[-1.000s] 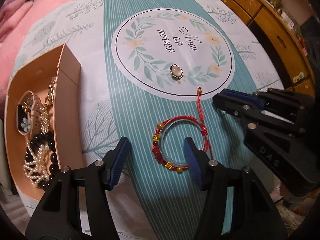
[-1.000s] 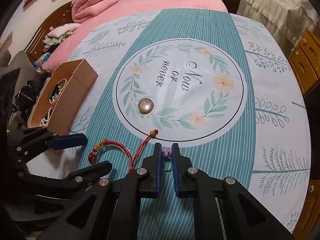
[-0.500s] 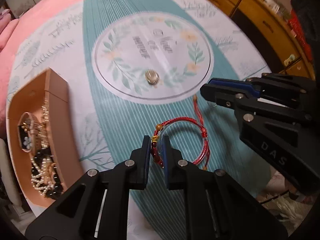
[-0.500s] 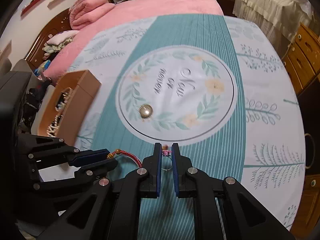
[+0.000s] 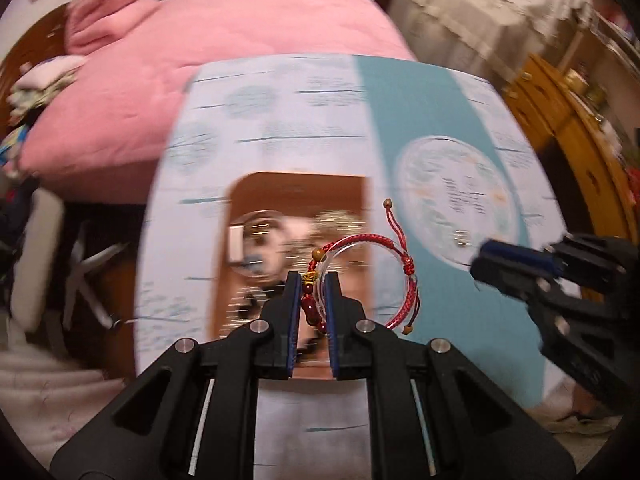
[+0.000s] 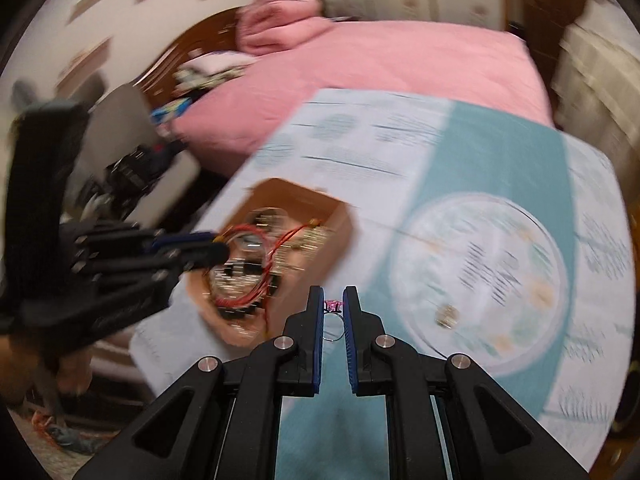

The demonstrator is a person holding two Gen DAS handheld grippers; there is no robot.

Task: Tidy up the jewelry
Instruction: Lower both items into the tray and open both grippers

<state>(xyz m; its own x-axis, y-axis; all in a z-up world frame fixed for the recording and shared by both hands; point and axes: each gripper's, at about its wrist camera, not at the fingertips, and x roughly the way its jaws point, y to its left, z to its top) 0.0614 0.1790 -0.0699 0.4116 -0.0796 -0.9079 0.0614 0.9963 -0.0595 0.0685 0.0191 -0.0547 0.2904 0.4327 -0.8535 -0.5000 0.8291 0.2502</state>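
My left gripper (image 5: pixel 313 280) is shut on a red beaded cord bracelet (image 5: pixel 368 272) and holds it in the air over the open tan jewelry box (image 5: pixel 296 188). The bracelet also shows in the right wrist view (image 6: pixel 248 268), hanging over the box (image 6: pixel 320 216). My right gripper (image 6: pixel 333 294) is shut on a small ring with a pink stone (image 6: pixel 333 307), held above the cloth just right of the box. The right gripper also shows at the right of the left wrist view (image 5: pixel 492 260). A round pearl brooch (image 6: pixel 447 315) lies on the cloth's printed circle.
The box holds several blurred pieces of jewelry (image 5: pixel 272 240). The patterned teal and white cloth (image 6: pixel 500 140) covers the table beside a pink bed (image 5: pixel 240 60). A wooden dresser (image 5: pixel 580 152) stands at the right. A chair (image 6: pixel 120 120) stands left of the table.
Both grippers have lifted and swung left towards the box. The left one carries the bracelet off the cloth to above the box. The right one carries the ring. The views are motion-blurred.
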